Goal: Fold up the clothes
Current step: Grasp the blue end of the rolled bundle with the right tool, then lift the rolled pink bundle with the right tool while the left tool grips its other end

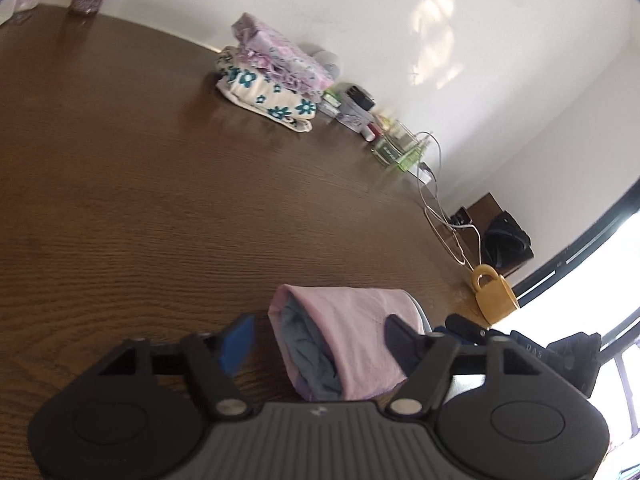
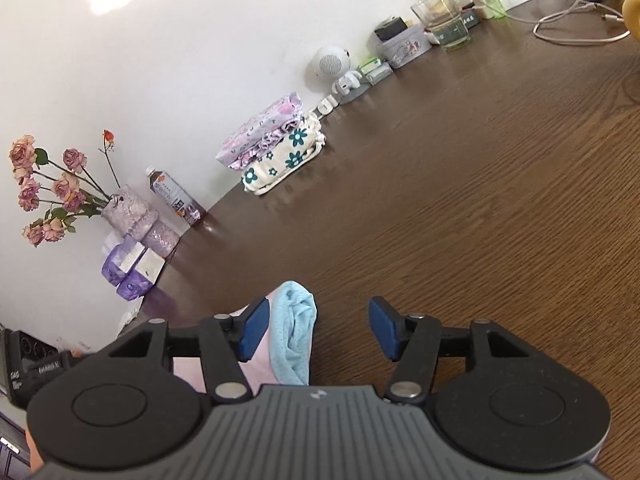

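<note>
A pink and light-blue folded garment (image 1: 344, 336) lies on the brown wooden table (image 1: 140, 200), close in front of both grippers. My left gripper (image 1: 320, 340) is open, its fingers standing either side of the garment's end. In the right wrist view the same garment (image 2: 294, 340) shows its blue edge between the fingers of my right gripper (image 2: 316, 332), which is open too, with the left pad (image 2: 254, 334) resting over the pink cloth. A stack of folded floral clothes (image 1: 268, 84) (image 2: 276, 144) sits at the far side by the wall.
Along the wall stand a flower vase (image 2: 132, 212), a bottle (image 2: 176, 200), purple packs (image 2: 128, 272), a round white speaker (image 2: 331, 62), a tin (image 2: 404, 46), a glass (image 2: 444, 20) and cables (image 2: 576, 28). A yellow mug (image 1: 494, 294) stands near the table's right edge.
</note>
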The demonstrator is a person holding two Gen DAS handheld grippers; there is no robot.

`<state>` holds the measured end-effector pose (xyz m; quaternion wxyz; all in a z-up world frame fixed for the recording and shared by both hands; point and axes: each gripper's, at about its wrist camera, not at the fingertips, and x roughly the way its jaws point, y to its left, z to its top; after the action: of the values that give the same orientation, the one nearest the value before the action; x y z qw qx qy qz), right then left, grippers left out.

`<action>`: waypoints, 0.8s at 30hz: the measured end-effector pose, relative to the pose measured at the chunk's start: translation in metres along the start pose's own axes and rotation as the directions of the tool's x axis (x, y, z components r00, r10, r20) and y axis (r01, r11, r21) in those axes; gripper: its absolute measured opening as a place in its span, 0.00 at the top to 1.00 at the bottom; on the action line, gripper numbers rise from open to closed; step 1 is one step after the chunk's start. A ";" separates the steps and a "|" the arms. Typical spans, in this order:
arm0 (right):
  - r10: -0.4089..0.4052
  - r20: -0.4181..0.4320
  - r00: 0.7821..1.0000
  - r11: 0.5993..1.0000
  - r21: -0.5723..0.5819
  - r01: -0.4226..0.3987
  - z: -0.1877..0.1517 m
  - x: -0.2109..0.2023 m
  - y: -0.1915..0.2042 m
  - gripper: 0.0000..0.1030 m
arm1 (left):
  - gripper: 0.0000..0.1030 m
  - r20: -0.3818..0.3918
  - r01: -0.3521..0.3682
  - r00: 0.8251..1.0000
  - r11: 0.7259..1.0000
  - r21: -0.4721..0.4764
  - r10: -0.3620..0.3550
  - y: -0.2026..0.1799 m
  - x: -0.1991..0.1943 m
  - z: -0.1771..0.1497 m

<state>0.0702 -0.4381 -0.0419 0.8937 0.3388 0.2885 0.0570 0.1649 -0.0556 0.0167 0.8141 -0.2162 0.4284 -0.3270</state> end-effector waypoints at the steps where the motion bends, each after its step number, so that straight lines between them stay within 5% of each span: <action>1: 0.014 -0.012 1.000 1.000 0.004 -0.014 0.000 0.001 -0.002 0.37 | 0.24 -0.005 0.004 1.000 1.000 -0.014 -0.004 0.002 0.001 0.001; 11: 0.098 -0.120 0.988 0.994 0.055 -0.092 0.008 0.029 -0.004 0.36 | 0.24 -0.101 0.043 0.993 0.991 -0.125 -0.056 0.013 0.025 0.006; 16: 0.131 -0.185 0.974 0.990 0.077 -0.118 0.013 0.046 0.001 0.45 | 0.27 -0.125 0.069 0.988 0.984 -0.164 -0.091 0.014 0.036 0.006; 21: 0.177 -0.226 0.958 0.981 0.120 -0.153 0.017 0.055 -0.002 0.46 | 0.58 -0.154 0.067 0.983 0.972 -0.224 -0.104 0.018 0.048 0.008; 24: 0.184 -0.230 0.956 0.978 0.138 -0.156 0.017 0.056 -0.006 0.55 | 0.65 -0.154 0.083 0.980 0.958 -0.275 -0.129 0.027 0.052 0.008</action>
<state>0.1254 -0.4358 -0.0625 0.8221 0.4051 0.3678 0.1575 0.2023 -0.0738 -0.0251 0.7193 -0.3180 0.5242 -0.3267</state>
